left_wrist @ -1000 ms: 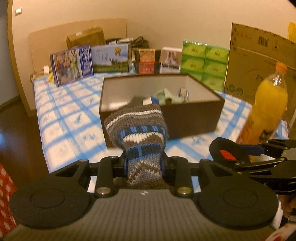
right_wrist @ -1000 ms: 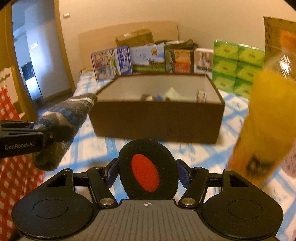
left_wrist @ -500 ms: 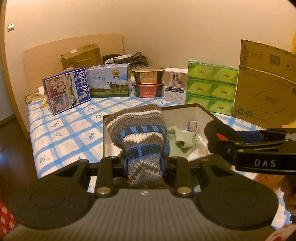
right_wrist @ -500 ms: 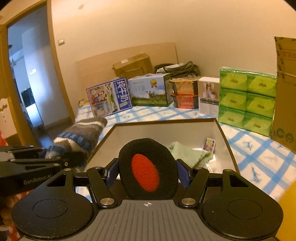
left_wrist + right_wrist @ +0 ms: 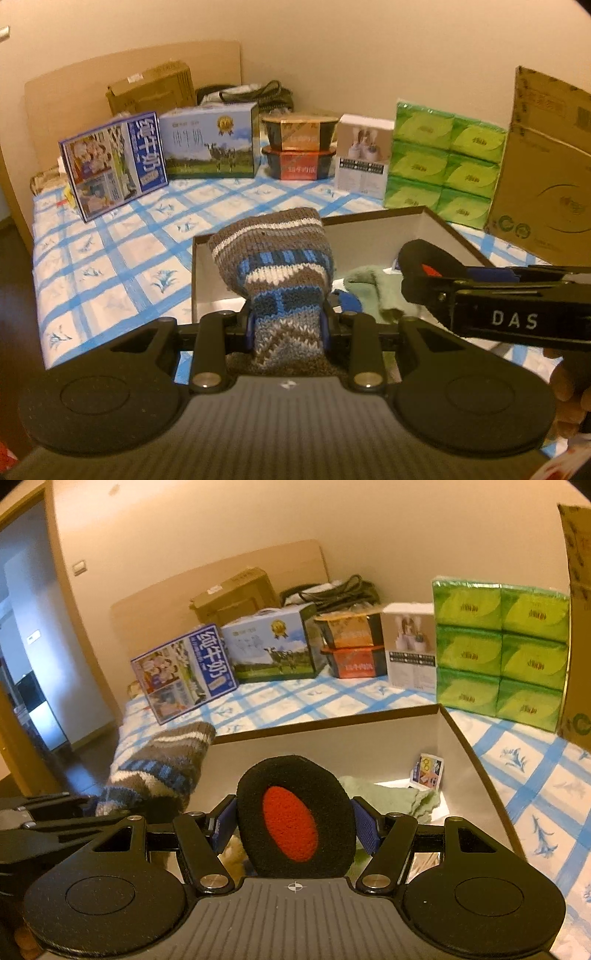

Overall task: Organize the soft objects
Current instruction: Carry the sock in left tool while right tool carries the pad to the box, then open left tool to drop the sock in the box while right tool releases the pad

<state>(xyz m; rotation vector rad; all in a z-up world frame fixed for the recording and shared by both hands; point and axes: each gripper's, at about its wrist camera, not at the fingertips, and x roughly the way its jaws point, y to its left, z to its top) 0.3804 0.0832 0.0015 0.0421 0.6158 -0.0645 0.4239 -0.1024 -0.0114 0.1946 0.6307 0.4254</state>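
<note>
My left gripper is shut on a knitted striped sock in grey, blue and white, held above the near left part of the brown box. The sock also shows in the right wrist view. My right gripper is shut on a round black pad with a red centre, held over the box. The pad also shows in the left wrist view. A green cloth and a small card lie inside the box.
The box stands on a blue-checked cloth. Along the back stand milk cartons, stacked food tubs, a white box, green tissue packs and a large cardboard box. A doorway is at the left.
Both grippers rose and moved forward from in front of the box to above it, each still holding its object. The orange bottle has left both views.
</note>
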